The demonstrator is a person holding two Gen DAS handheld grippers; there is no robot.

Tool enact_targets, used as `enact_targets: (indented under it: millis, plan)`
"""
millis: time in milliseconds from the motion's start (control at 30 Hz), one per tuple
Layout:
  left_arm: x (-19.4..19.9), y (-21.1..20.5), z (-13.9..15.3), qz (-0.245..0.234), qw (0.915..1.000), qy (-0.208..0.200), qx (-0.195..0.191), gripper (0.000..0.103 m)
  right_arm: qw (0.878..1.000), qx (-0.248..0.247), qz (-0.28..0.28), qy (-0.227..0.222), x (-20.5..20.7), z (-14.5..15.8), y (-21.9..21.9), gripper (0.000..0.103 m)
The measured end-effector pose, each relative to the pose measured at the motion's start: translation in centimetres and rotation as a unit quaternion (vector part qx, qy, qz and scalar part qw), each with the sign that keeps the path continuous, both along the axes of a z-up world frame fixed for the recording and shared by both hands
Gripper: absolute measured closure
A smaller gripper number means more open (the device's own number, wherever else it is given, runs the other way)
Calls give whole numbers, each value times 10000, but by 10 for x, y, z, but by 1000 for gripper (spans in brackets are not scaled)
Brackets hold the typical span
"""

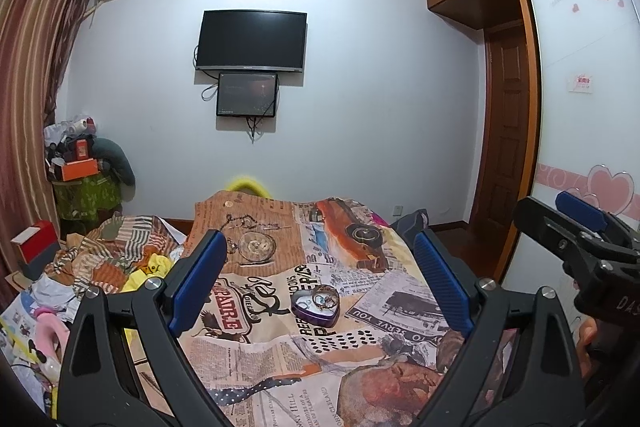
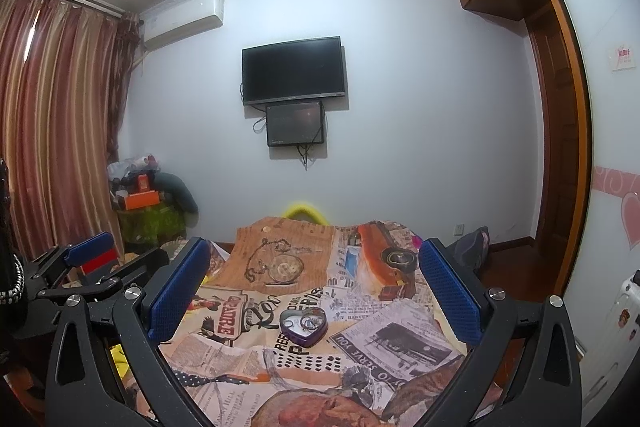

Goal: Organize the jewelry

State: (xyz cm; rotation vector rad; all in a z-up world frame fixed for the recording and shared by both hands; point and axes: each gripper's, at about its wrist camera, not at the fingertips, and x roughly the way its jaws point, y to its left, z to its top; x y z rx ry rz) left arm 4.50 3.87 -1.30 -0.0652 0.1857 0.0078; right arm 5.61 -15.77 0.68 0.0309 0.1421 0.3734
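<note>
A heart-shaped tin (image 1: 315, 307) is lying open on the newspaper-print cloth (image 1: 280, 359), holding rings and small jewelry. The left hand-held gripper (image 1: 320, 281) and right hand-held gripper (image 2: 314, 289) are both hovering above it, jaws spread wide, grasping nothing. A television (image 1: 253, 41) is hanging on the far wall.

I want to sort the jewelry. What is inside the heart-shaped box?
The open heart-shaped box holds some rings or small metal jewelry; its bottom beneath them is hidden.
</note>
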Motion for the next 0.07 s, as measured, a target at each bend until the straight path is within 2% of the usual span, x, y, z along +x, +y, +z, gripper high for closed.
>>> enact_targets:
  millis: [67]
  plan:
    - [3, 1, -1, 10, 10000, 31, 14, 8, 10000, 0, -7, 63, 4, -3, 1, 0]
